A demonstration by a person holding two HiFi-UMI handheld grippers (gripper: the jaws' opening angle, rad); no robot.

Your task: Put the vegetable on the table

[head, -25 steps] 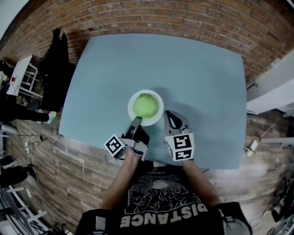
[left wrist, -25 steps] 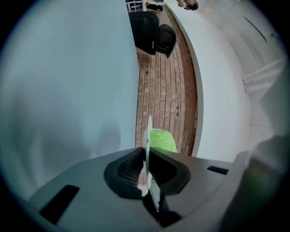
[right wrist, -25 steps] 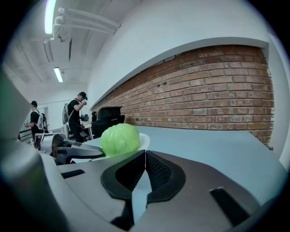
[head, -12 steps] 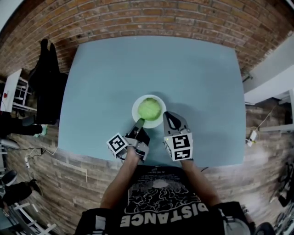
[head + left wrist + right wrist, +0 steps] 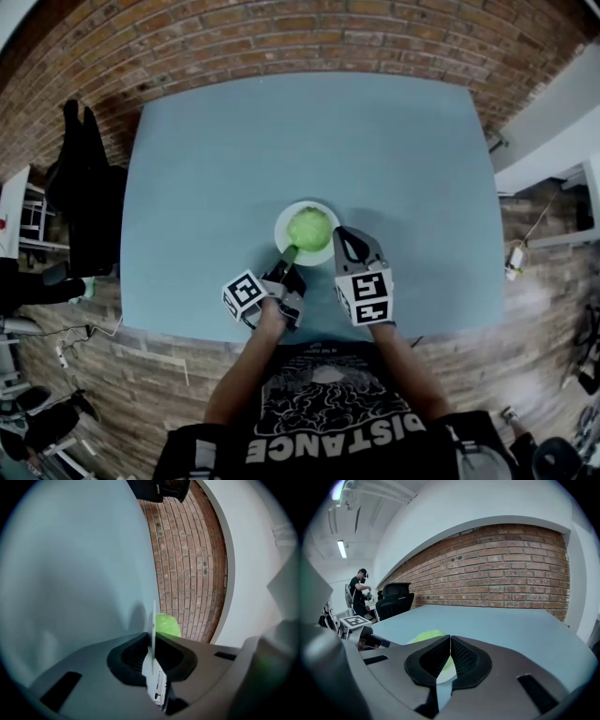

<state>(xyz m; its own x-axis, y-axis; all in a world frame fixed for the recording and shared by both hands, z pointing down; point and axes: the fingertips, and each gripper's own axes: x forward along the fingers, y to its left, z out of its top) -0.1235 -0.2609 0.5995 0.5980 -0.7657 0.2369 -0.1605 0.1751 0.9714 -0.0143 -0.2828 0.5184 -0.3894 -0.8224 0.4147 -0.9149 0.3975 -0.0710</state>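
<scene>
My left claw point(image 5: 289, 254) is clamped on the near rim of the plate point(image 5: 324, 212). The vegetable point(image 5: 308, 228) lies on the plate, toward the front edge of the desk point(image 5: 234, 141). My right claw point(image 5: 346, 236) is closed and empty, just beside the plate's right side.

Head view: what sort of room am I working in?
Probably an office or lab workspace rather than a kitchen: a bare blue-grey table against a brick wall, a black office chair, and strip ceiling lights.
</scene>
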